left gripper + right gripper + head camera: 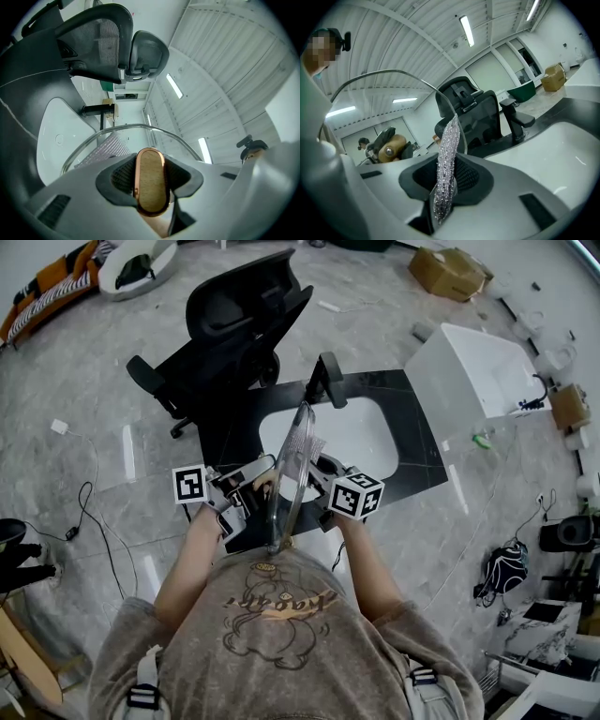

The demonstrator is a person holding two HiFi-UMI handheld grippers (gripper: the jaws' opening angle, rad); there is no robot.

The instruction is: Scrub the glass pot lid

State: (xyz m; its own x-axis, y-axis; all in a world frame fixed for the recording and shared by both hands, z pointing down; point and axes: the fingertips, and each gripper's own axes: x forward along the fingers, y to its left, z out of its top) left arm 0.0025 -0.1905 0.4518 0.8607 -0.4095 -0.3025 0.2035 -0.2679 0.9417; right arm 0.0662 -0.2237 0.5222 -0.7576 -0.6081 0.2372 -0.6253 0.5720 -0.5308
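Note:
In the head view the glass pot lid point(292, 465) stands on edge over the white sink point(361, 432), held between both grippers. My left gripper point(263, 484) is shut on the lid's wooden knob point(150, 183), whose copper rim fills the gap between the pads. The lid's metal rim point(136, 126) arcs ahead of it. My right gripper point(315, 474) is shut on a silvery scrub cloth point(447, 164) that lies against the other face of the lid point(393, 73). Through the glass the knob point(392, 146) shows in the right gripper view and the cloth point(107, 149) in the left gripper view.
The sink is set in a black counter point(417, 442) with a black faucet point(328, 381) at its far edge. A black office chair point(234, 320) stands behind the counter. A white tub point(473, 371) lies to the right, a cardboard box point(450, 273) beyond it, and cables point(89, 512) on the floor at left.

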